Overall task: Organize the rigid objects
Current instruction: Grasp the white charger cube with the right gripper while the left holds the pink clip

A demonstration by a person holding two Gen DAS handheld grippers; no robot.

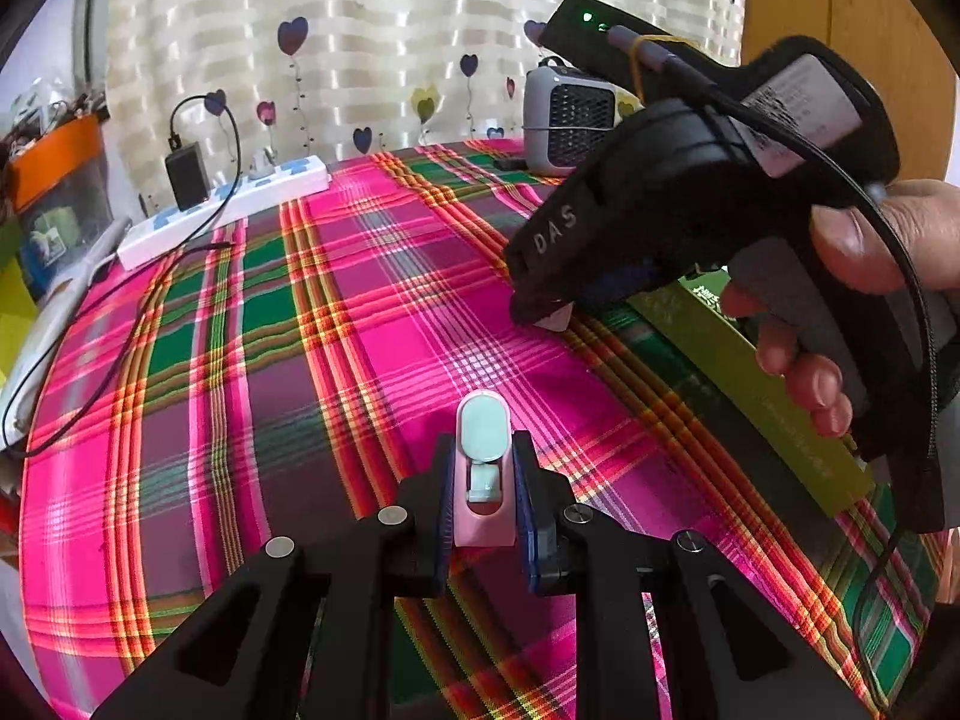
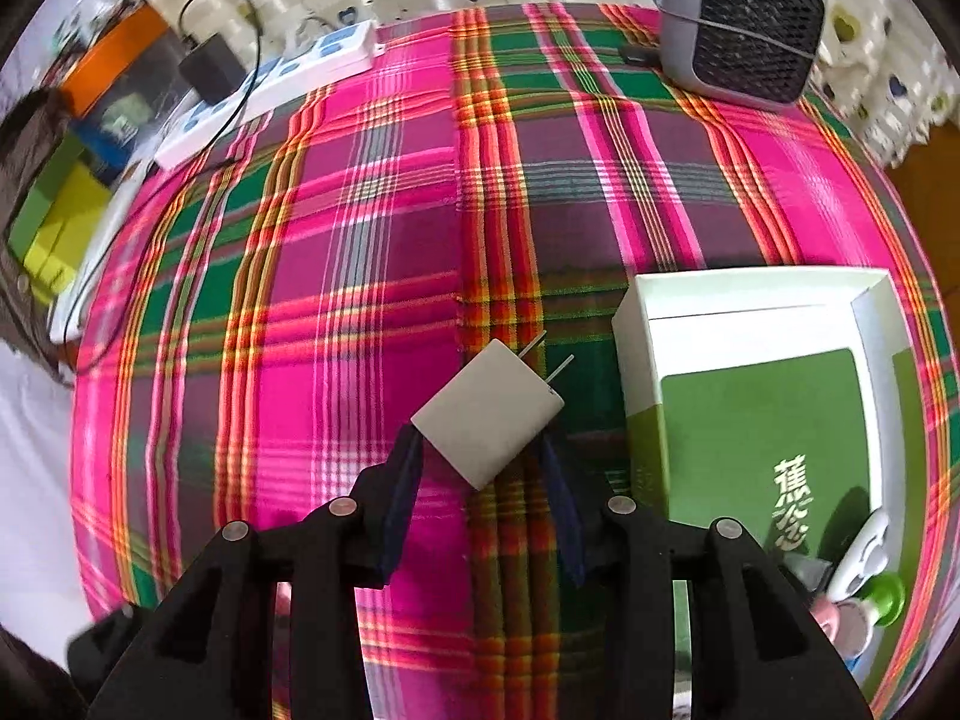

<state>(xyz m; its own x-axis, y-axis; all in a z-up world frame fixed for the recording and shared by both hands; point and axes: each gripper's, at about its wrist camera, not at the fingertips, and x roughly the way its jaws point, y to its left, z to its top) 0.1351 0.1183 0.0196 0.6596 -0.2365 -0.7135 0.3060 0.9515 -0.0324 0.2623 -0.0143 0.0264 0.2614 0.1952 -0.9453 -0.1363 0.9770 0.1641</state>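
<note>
Left wrist view: we find the left gripper (image 1: 483, 504) pinching a small pink clip-like item (image 1: 483, 480) w/ a pale green top, pads pressed on both its sides, item's long axis running fwd along the fingers, above the plaid tablecloth (image 1: 360, 312). Across the cloth, the right gripper (image 1: 543, 315), held in a hand (image 1: 840, 312), points steeply down; a white corner shows at its tips, right at the cloth. Green box (image 1: 756, 378) lies just beyond it, to the right.

Right wrist view: we see the white charger plug (image 2: 489, 420) lying between the spread fingers, turned diagonal, prongs pointing up-right toward the box (image 2: 750, 420). Pads sit at or very near its corners; we can't tell whether they touch. Jaws stand wide, so we judge no firm grip.

Judgement: box opening lies just right of the plug, so the right hand is nearer. Plug's diagonal lie vs. the pads is what the next grasp turns on.
</note>
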